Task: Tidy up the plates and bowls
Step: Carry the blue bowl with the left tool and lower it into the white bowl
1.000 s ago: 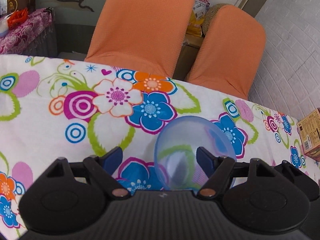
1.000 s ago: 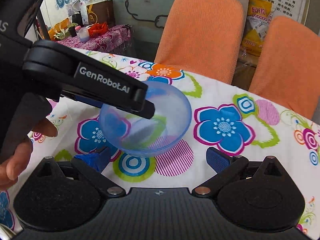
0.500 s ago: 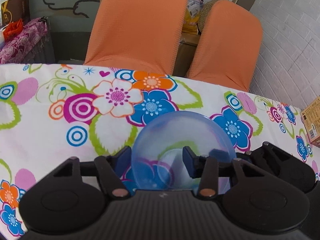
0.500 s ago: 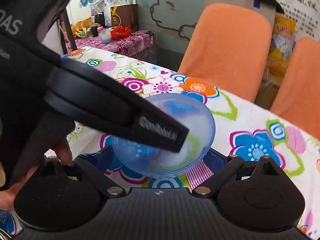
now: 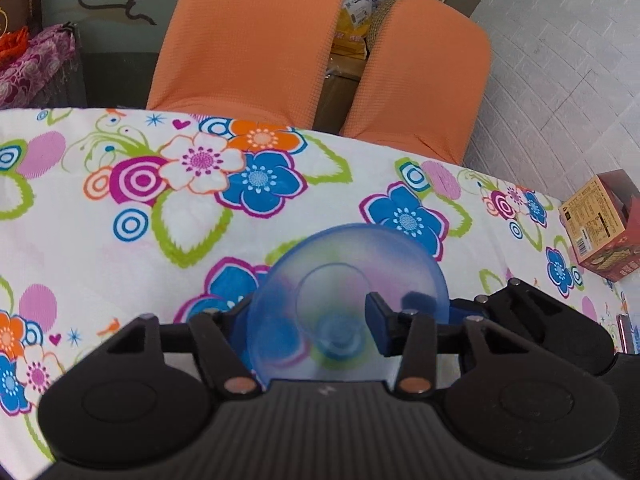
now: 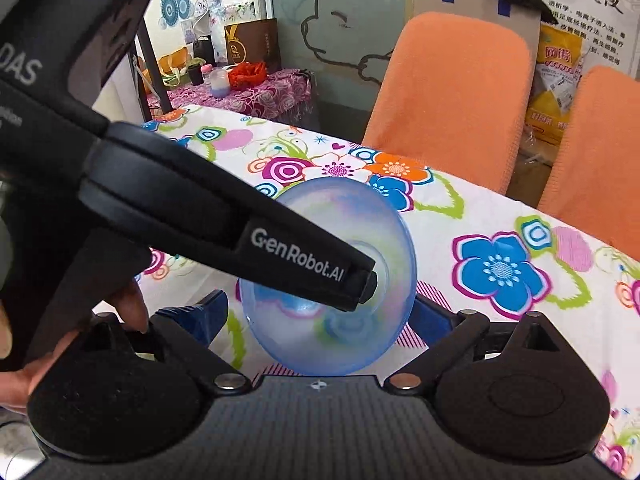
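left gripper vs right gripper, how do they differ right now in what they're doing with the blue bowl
The left gripper is shut on the blue bowl, one finger inside it and one outside, holding it tilted above the tablecloth; the right gripper holds nothing.
The left gripper's fingers sit close together; the right gripper's fingers are spread wide, flanking the bowl without clamping it.
Both are black with blue pads.

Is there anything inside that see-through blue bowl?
The blue bowl looks empty; only the flowered tablecloth shows through it. The left claw grips its rim and hides part of the inside.
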The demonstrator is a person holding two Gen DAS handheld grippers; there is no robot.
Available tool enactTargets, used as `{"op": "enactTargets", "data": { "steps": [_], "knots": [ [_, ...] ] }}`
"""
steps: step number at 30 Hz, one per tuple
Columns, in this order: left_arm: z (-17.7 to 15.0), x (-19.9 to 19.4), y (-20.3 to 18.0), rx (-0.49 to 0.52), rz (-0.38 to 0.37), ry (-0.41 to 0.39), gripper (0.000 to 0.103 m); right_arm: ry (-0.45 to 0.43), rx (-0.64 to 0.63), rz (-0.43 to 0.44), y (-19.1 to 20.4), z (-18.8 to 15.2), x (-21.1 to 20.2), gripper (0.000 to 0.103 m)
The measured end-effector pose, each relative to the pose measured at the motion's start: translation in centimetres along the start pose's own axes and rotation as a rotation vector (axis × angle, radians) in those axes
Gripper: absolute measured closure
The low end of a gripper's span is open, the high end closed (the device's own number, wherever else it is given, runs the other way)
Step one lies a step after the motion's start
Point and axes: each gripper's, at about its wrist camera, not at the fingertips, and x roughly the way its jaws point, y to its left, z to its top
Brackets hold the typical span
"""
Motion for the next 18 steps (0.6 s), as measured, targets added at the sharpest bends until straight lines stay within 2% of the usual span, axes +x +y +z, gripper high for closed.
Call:
{"op": "enactTargets", "data": {
  "steps": [4, 11, 18],
  "knots": [
    [-1.5, -2.2, -2.2, 0.006, -0.043, -0.006, 0.057, -0.018, -0.012, -0.030, 0.8, -1.4, -3.5, 0.019],
    [-5.6, -6.3, -7.7, 0.082, -0.094, -0.032, 0.055, -0.060, 0.033, -0.076, 1.3, -4.8, -9.6, 0.018],
    [-10.3, -8.3, -12.7, 0.163, -0.132, -0.019, 0.054, -0.079, 0.091, -0.123, 1.3, -8.7, -13.8, 0.018]
  ]
}}
